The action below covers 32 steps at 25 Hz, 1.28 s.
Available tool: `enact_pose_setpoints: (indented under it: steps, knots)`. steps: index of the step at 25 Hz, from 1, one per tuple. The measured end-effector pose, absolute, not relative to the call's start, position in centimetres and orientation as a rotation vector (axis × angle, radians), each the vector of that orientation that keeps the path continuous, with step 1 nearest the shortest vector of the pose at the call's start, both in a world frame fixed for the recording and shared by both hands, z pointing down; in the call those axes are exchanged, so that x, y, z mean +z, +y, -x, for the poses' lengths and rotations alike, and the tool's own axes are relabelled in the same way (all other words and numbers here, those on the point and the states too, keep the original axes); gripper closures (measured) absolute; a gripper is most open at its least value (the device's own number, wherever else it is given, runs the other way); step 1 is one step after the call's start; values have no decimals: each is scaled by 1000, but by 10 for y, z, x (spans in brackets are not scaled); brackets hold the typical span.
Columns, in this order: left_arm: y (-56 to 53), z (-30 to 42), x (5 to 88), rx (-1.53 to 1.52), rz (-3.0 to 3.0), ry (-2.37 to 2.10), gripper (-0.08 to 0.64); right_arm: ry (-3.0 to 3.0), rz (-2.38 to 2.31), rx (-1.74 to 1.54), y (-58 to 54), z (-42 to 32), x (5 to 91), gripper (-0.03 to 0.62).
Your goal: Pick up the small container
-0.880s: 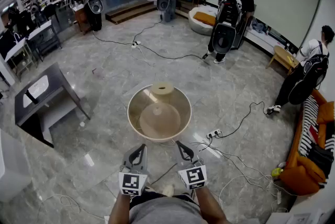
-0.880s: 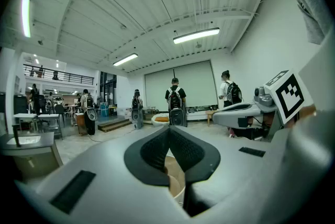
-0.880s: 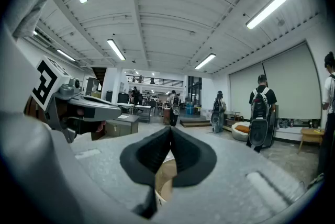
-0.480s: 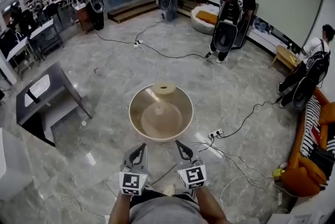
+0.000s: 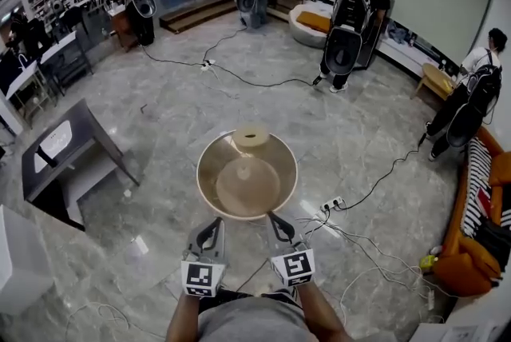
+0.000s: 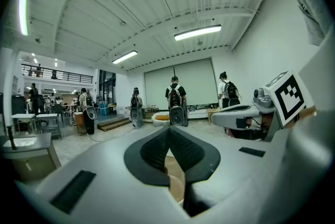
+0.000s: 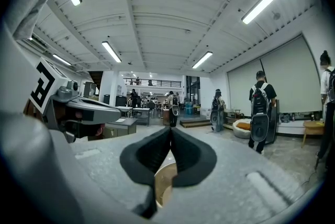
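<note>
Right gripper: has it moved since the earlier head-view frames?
No. The right gripper stays just short of the near rim of the large tan bowl, at the same offset as before, jaws shut.

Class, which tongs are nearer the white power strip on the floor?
Right. The right tongs sit just left of the power strip; the left tongs lie farther left.

Round table (image 5: 201, 166) open across its middle — only small container (image 5: 251, 136) stands at far rim.

Head view: high, steeply down. Gripper views: low, level, forward. Shared: tan bowl (image 5: 212, 165).
</note>
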<state>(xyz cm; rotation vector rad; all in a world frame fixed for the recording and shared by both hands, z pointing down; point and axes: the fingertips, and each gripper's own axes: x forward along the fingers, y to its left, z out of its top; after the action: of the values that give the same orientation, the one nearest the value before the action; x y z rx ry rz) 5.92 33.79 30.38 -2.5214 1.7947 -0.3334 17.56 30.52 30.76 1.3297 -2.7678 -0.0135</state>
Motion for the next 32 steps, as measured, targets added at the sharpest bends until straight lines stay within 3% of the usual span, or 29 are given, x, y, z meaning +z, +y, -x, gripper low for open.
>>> enact_pose_setpoints:
  steps: [18,32]
  knots:
    - [107,66,305,-321,2708,1506,543,-2567,-1593,-2,109,-61,303,591]
    - [28,94,325,-287,2859,1245,543,-2354,-1834,18,53,-37,318,592]
